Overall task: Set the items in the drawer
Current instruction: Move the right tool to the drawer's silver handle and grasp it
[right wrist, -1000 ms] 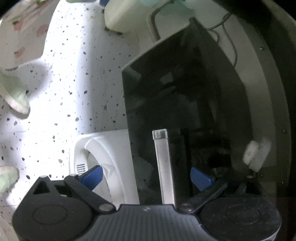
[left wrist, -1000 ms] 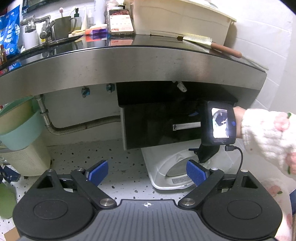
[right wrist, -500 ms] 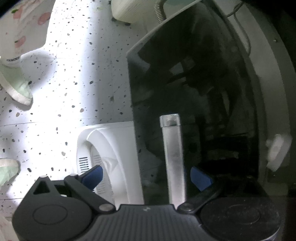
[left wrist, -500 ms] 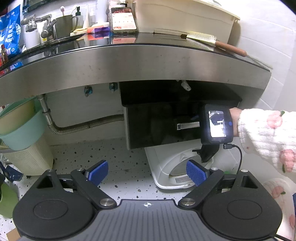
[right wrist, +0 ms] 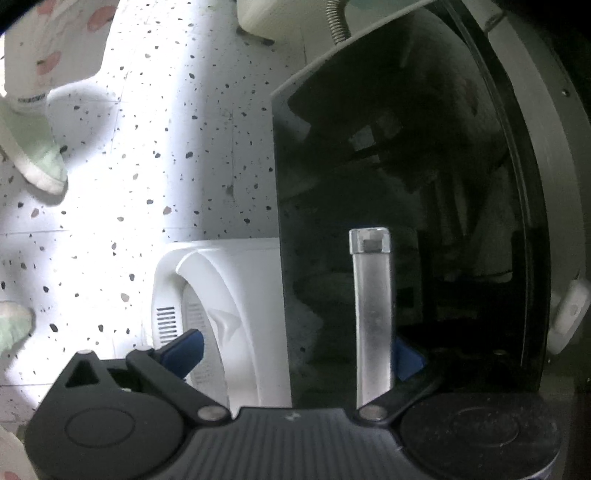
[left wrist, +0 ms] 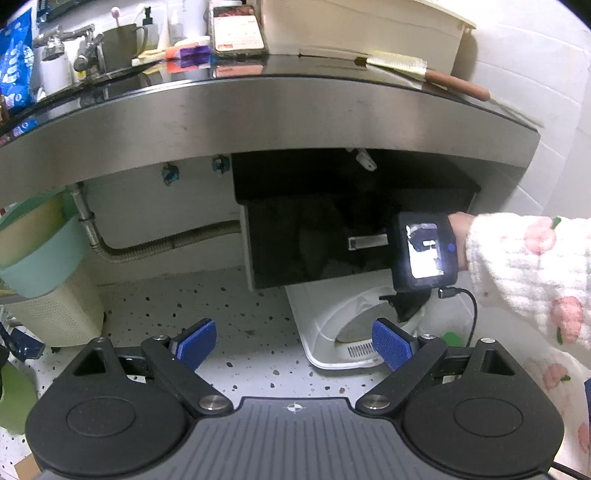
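So the glossy black drawer front [right wrist: 388, 177] under the steel tabletop [left wrist: 258, 118] is being lined up: the right gripper [right wrist: 295, 354] is opening around its brushed-metal bar handle [right wrist: 371, 314], probably for pulling. The left gripper [left wrist: 293, 341] is parked released, nothing held.

The drawer [left wrist: 317, 243] is set under the worktop [left wrist: 258, 110], toward its right end, with its handle [left wrist: 367, 242] on the front. A phone [left wrist: 238, 31] and a brush [left wrist: 424, 72] are laid on the worktop. A white appliance [left wrist: 332, 325] is placed on the floor [left wrist: 221, 306] below the drawer, and a basket [left wrist: 44, 306] is seen far left.
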